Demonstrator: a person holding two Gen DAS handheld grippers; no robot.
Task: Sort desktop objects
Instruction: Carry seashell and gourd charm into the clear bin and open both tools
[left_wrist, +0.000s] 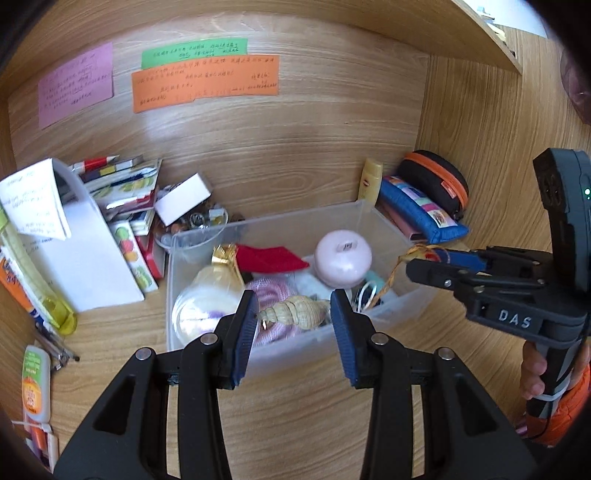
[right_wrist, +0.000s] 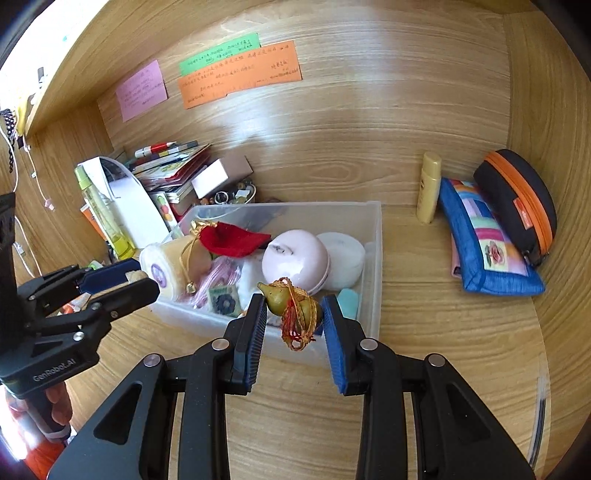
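Note:
A clear plastic bin (left_wrist: 397, 314) (right_wrist: 375, 258) on the wooden desk holds a red pouch (left_wrist: 269, 257) (right_wrist: 231, 238), a pink apple-shaped case (left_wrist: 343, 258) (right_wrist: 295, 260), a round cream tub (right_wrist: 166, 267) and other small items. My left gripper (left_wrist: 294, 314) (right_wrist: 122, 282) is shut on a tan spiral seashell (left_wrist: 295, 314), held over the bin's near-left edge. My right gripper (right_wrist: 294, 308) (left_wrist: 421, 260) is shut on a small olive gourd charm (right_wrist: 291, 301) with red and gold cord, held over the bin's near wall.
Books, papers and a white box (left_wrist: 183, 197) pile at the left, with a yellow-green bottle (right_wrist: 105, 214). A yellow tube (right_wrist: 428, 188), a blue patchwork pouch (right_wrist: 484, 251) and a black-orange case (right_wrist: 517, 205) stand at the right. Coloured notes (right_wrist: 236, 81) hang on the back wall.

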